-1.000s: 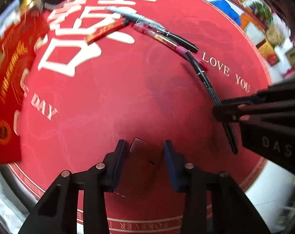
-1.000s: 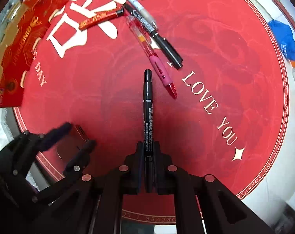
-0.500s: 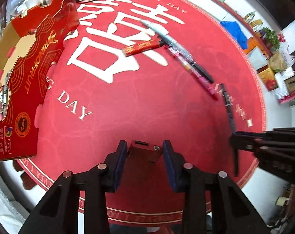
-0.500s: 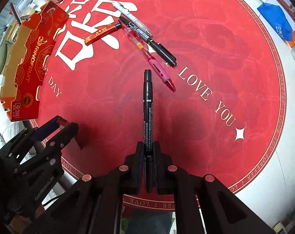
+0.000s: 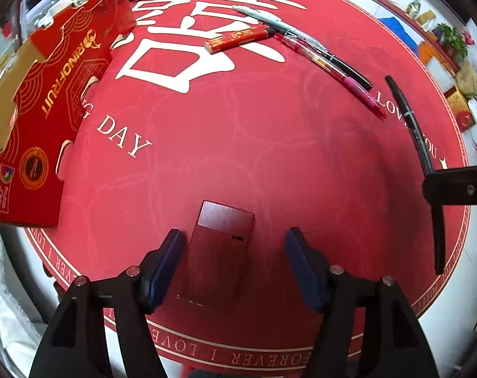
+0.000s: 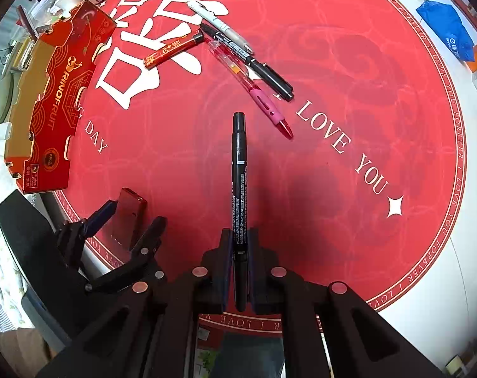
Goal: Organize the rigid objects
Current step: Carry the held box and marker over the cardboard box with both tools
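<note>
Your left claw (image 5: 233,264) is opening, its jaws standing either side of the dark red box (image 5: 218,252), which lies flat on the red mat (image 5: 238,145) near the worktop's front edge; whether the left pad touches it you cannot tell. Your right claw (image 6: 239,245) is clamped tight on a black marker (image 6: 239,170), held above the mat. Three pens (image 6: 247,66) and a red tube (image 6: 172,50) lie farther back, beside a red carton (image 6: 55,100).
</note>
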`<action>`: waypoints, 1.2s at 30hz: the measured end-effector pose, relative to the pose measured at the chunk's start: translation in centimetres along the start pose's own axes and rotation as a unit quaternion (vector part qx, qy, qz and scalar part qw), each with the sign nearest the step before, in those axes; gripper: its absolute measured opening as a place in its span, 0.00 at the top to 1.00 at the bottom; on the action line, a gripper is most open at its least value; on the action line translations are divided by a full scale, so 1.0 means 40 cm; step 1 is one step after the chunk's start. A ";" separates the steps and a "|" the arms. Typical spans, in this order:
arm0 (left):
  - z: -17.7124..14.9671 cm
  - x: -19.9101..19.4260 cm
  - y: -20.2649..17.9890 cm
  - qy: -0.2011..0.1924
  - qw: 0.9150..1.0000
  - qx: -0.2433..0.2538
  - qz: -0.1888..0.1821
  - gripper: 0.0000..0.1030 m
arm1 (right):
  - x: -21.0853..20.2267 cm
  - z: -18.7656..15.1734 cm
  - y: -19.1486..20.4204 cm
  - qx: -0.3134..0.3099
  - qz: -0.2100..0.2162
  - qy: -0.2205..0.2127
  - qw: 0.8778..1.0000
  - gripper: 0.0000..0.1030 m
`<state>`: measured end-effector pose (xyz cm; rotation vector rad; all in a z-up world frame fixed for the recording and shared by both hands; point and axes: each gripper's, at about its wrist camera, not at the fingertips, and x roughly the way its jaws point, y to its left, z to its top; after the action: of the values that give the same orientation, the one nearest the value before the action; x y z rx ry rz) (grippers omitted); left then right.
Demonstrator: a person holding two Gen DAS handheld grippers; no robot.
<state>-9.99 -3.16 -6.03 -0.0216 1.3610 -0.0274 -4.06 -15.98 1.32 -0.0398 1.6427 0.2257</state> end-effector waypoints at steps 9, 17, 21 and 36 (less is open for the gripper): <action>0.000 -0.050 0.030 0.046 0.998 -0.010 -0.051 0.64 | -0.026 0.005 0.015 0.000 0.003 -0.019 1.000 0.91; 0.036 -0.157 0.099 -0.001 0.998 -0.032 -0.053 0.64 | -0.065 0.036 0.084 -0.018 0.011 -0.038 0.999 0.91; 0.071 -0.193 0.123 -0.024 0.997 -0.047 -0.058 0.64 | -0.089 0.060 0.130 -0.029 0.015 -0.050 0.998 0.91; 0.159 -0.287 0.377 -0.077 0.986 -0.150 -0.013 0.64 | -0.165 0.160 0.433 -0.123 0.053 -0.089 0.987 0.91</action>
<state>-6.04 12.29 6.06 -0.2901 1.1990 0.1545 0.01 1.33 9.55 -0.1155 1.4326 0.4995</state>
